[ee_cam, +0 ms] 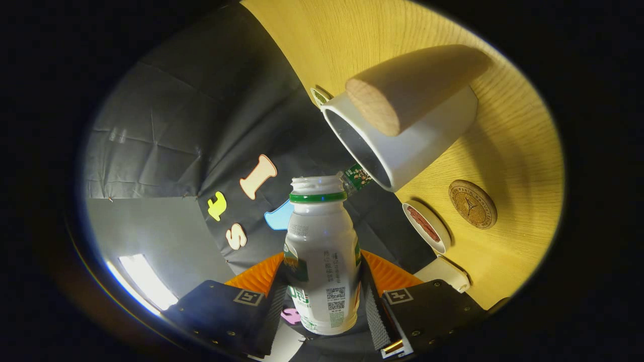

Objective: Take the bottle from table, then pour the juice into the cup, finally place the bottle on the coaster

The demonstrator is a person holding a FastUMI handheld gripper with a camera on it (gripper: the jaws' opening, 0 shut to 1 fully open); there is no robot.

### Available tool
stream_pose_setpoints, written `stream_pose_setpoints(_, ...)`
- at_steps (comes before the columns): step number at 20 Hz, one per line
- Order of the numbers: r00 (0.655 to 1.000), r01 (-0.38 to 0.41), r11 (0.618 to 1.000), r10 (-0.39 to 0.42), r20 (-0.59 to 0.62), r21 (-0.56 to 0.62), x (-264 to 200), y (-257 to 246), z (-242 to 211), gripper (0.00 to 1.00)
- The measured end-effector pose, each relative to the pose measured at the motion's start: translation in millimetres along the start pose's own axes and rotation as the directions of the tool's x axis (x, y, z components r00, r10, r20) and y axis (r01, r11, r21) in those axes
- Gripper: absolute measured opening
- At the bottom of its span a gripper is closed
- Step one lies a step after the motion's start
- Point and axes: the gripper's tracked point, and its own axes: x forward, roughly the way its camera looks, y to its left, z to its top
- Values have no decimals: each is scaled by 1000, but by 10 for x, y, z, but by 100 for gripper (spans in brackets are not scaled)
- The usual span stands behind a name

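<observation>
— What's biggest here?
— The wood-grain desk (513,146), tilted in view. On it a white cylindrical cup (427,146) with a wooden handle (402,90).
— The bottle?
— White plastic juice bottle (322,251), green neck ring, uncapped, clamped between the jaws of the gripper (324,306), mouth just beside the cup's rim.
— Smaller?
— Round cork coaster (473,204) beyond.

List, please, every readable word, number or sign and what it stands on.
On the bottle, clamped between the gripper's fingers: label print and two square codes, too small to read.
On the coaster: a stamped ring of lettering, too blurred.
No text can be quoted.
</observation>
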Motion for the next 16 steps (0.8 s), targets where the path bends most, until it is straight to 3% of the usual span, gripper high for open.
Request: stream_pose_setpoints(16,1000,8,1000,-8,15,30,-36,-62,-28,72)
